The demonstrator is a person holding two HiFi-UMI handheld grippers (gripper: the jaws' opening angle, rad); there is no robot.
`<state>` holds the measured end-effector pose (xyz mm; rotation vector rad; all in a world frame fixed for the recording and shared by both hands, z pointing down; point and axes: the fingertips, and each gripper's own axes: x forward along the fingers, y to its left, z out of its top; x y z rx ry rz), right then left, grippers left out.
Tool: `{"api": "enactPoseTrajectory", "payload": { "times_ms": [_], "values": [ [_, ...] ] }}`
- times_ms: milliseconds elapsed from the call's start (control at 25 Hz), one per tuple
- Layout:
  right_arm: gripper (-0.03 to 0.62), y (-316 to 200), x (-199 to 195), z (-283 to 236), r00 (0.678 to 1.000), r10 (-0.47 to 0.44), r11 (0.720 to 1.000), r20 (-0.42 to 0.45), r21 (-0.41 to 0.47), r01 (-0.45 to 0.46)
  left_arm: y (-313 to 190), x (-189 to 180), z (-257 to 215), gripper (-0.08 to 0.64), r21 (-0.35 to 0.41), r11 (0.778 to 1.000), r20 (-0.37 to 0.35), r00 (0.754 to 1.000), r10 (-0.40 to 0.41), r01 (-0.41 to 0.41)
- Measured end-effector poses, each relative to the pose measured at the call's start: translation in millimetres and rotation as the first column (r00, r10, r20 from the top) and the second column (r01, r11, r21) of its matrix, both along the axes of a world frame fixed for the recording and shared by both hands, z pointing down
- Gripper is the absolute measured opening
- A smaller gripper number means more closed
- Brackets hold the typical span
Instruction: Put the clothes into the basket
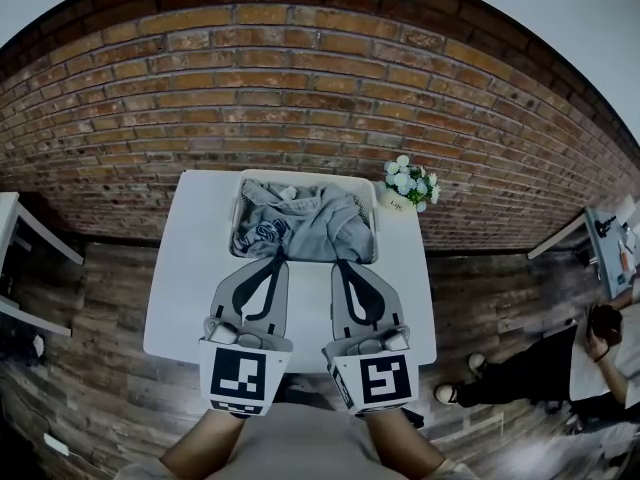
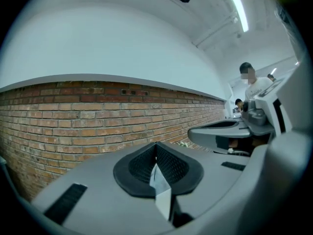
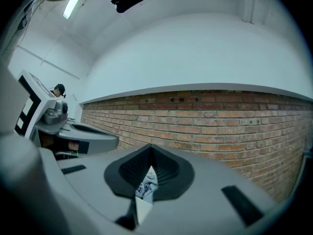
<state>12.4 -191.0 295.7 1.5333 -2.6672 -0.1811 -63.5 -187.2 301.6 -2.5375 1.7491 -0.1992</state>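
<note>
A white basket point(image 1: 241, 204) stands at the far edge of the white table point(image 1: 188, 278) and holds a heap of grey clothes point(image 1: 312, 226) with a dark print on its left part. My left gripper point(image 1: 272, 262) and right gripper point(image 1: 343, 265) lie side by side over the table's near half, their tips just short of the basket's near rim. In the left gripper view, the left gripper point(image 2: 156, 147) has its jaws pressed together with nothing between them. The right gripper point(image 3: 150, 149) is shut too; a sliver of printed cloth shows through the slit below its tips.
A pot of white flowers point(image 1: 410, 183) stands to the right of the basket. A brick wall point(image 1: 300, 78) runs behind the table. A person point(image 1: 530, 373) sits at the right beside another desk point(image 1: 610, 248). A white table point(image 1: 12, 230) stands at the left.
</note>
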Motion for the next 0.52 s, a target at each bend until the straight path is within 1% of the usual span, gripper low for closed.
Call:
{"api": "enactPoseTrajectory", "payload": {
  "times_ms": [520],
  "values": [
    [0.006,-0.2,8.6,13.4,1.0,-0.025,1.0,-0.003,-0.006,0.025,-0.4,11.2,11.9,0.009,-0.002,1.0,0.015,1.0,-0.013,0.013]
  ]
}}
